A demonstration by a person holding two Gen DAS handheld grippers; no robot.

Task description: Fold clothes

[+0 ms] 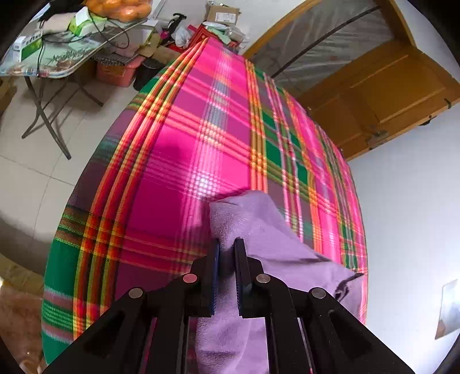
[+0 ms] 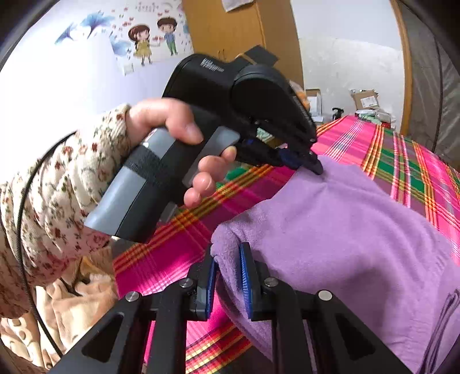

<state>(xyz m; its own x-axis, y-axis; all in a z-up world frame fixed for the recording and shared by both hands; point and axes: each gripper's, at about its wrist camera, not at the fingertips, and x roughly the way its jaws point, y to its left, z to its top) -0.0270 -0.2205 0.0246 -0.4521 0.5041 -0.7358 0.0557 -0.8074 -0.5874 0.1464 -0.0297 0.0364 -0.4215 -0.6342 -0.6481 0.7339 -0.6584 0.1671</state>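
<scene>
Bed under a bright plaid blanket (image 1: 178, 161), pink with green and orange bands, filling most of the room's middle

Far left: folding table (image 1: 61, 61) piled with boxes, cables, a bag of oranges (image 1: 120, 8); red crate and cartons on the tiled floor below it. Wooden door (image 1: 382, 95) on the right, plain white wall nearer. Opposite wall carries a cartoon sticker (image 2: 152, 37) of two children. Nothing stands between the tools and the cloth

Lilac fleece garment (image 2: 345, 230) lies on the near right part of the blanket, bunched and partly raised off it

Left gripper (image 1: 227, 244): jaws nearly together, pinching a fold of the fleece at its far upper edge; cloth runs down between the fingers. From the other side the same tool shows tip-down on the garment's far edge, held by a hand (image 2: 175, 129) in a floral sleeve (image 2: 57, 184), cable trailing

Right gripper (image 2: 228, 256): blue-padded fingers narrowly parted, clamped on the near corner of the fleece, cloth bulging between and draping away to the right
</scene>
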